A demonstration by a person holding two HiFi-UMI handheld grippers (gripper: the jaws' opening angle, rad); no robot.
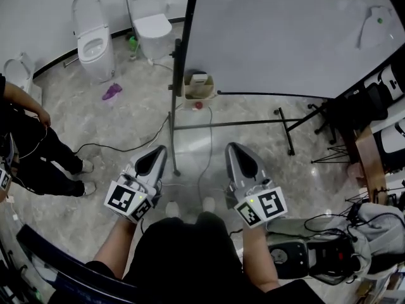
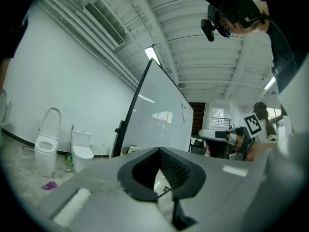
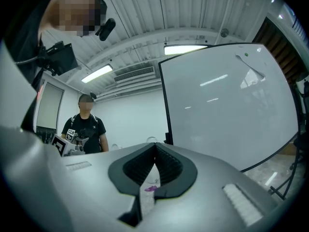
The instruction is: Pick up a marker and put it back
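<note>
Standing off the whiteboard (image 1: 285,37), step = approach | L gripper (image 1: 159,152) pressed together, empty; R gripper (image 1: 233,148) same | marker: can't ID for sure, maybe green-tipped bit (image 1: 380,21) high on board | spread your R jaws early, come in square.

Possibly green-tipped marker (image 1: 380,21) on whiteboard (image 1: 285,37)

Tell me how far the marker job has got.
Done: nothing visible. In hand: nothing; the left gripper and right gripper are both shut and empty, held apart from the whiteboard. Left: the whole job, picking up a marker and putting it back; I cannot make out a marker.
</note>
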